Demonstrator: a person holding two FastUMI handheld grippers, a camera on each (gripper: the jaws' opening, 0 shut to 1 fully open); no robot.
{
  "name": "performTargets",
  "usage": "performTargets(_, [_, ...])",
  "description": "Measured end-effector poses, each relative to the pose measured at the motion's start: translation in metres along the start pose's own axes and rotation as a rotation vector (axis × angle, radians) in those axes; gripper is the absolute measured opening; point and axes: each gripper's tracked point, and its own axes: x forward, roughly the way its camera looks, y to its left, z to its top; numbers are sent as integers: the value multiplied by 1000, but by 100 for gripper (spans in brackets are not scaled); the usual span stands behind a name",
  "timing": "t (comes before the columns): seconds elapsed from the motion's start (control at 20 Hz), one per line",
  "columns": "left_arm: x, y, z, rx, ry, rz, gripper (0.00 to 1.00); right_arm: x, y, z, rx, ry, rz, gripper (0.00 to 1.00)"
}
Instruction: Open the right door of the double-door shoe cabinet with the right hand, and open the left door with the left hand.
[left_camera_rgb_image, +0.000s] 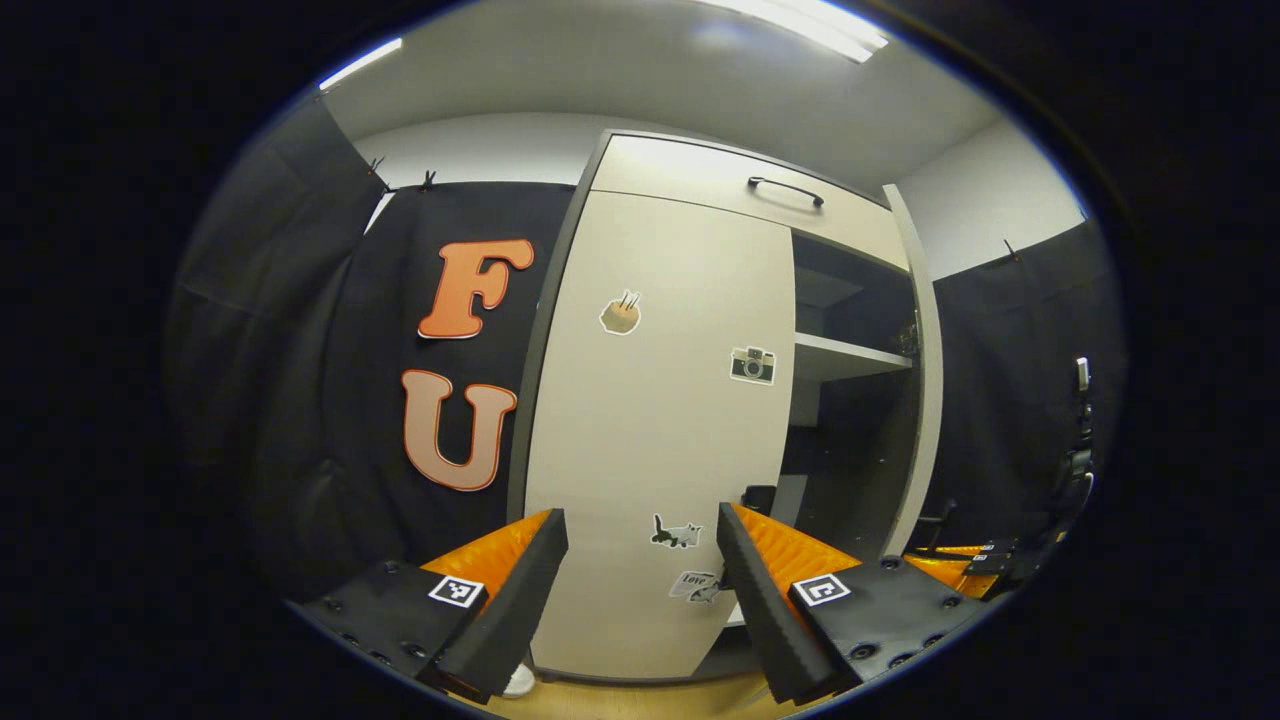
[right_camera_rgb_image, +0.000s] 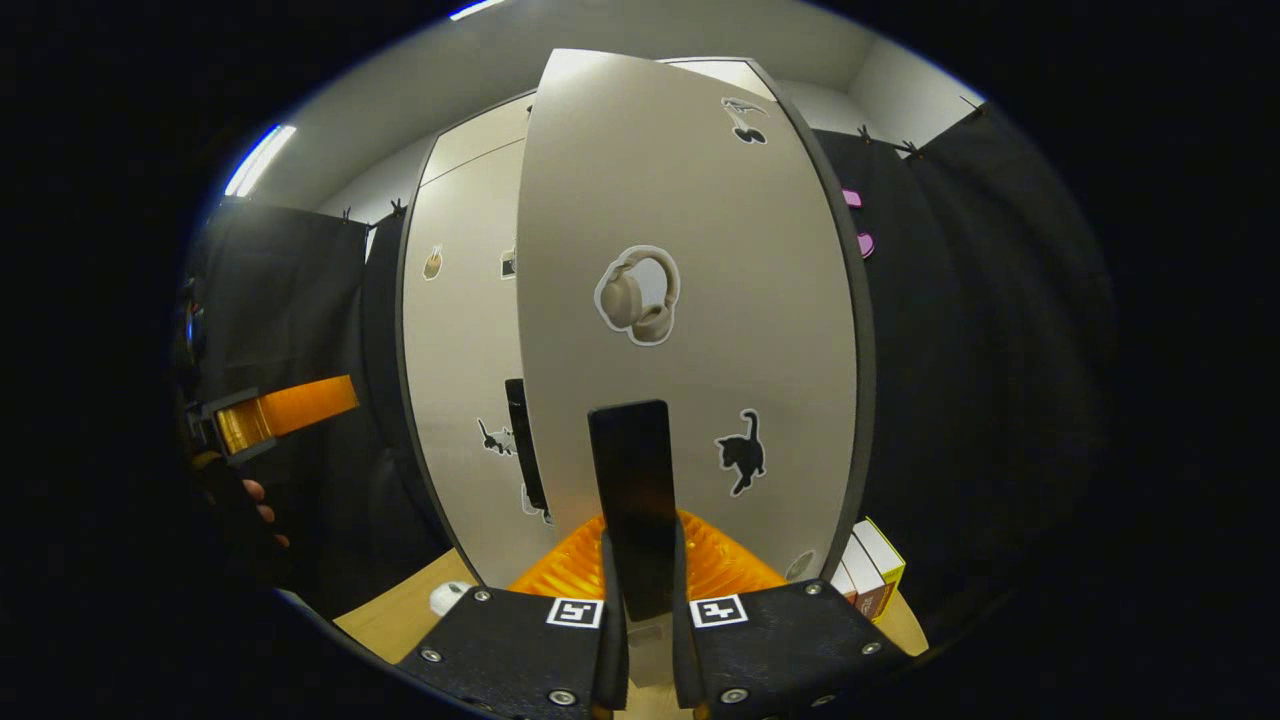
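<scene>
The pale shoe cabinet's left door (left_camera_rgb_image: 650, 430), dotted with stickers, stands closed. My left gripper (left_camera_rgb_image: 640, 515) is open in front of its lower part, apart from it. The right door (right_camera_rgb_image: 690, 300) is swung out, seen edge-on (left_camera_rgb_image: 925, 400) in the left gripper view, baring dark shelves (left_camera_rgb_image: 845, 352). My right gripper (right_camera_rgb_image: 640, 570) is shut on that door's black vertical handle (right_camera_rgb_image: 630, 480). The left door's handle (right_camera_rgb_image: 525, 440) shows behind it. Far left in the right gripper view, a hand holds the left gripper (right_camera_rgb_image: 280, 410).
A top drawer with a black handle (left_camera_rgb_image: 785, 190) sits above the doors. Several small boxes (right_camera_rgb_image: 870, 570) stand on the wooden floor (right_camera_rgb_image: 400, 600) right of the cabinet. A small white object (right_camera_rgb_image: 445, 597) lies at its foot. Black cloth walls flank both sides.
</scene>
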Motion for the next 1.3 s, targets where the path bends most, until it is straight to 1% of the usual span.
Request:
performTargets(0.2, [8, -8, -1, -10, -2, -5, 96, -10, -9, 1, 3, -8, -3, 17])
performTargets(0.45, [17, -18, -9, -8, 9, -19, 96, -18, -21, 1, -9, -10, -36, 17])
performTargets(0.7, [27, -27, -12, -16, 9, -31, 96, -32, -46, 6, -7, -33, -113, 16])
performTargets(0.85, [34, -36, -20, -25, 21, -45, 96, -35, -60, 8, -44, -47, -155, 14])
performTargets(0.9, [36, -38, -24, -15, 22, -44, 96, -35, -65, 8, -51, -49, -169, 13])
performTargets(1.0, [38, -42, -34, 11, 39, -42, 96, -39, -68, 8, -29, -52, -182, 12])
performTargets(1.1, [40, -49, -41, 11, 52, -54, 97, -37, -73, 8, -9, -58, -200, 11])
performTargets(1.15, [40, -50, -42, 9, 53, -58, 96, -40, -77, 8, -11, -60, -214, 9])
performTargets(1.3, [43, -49, -49, 27, 61, -48, 96, -44, -95, 10, -32, -67, -269, 9])
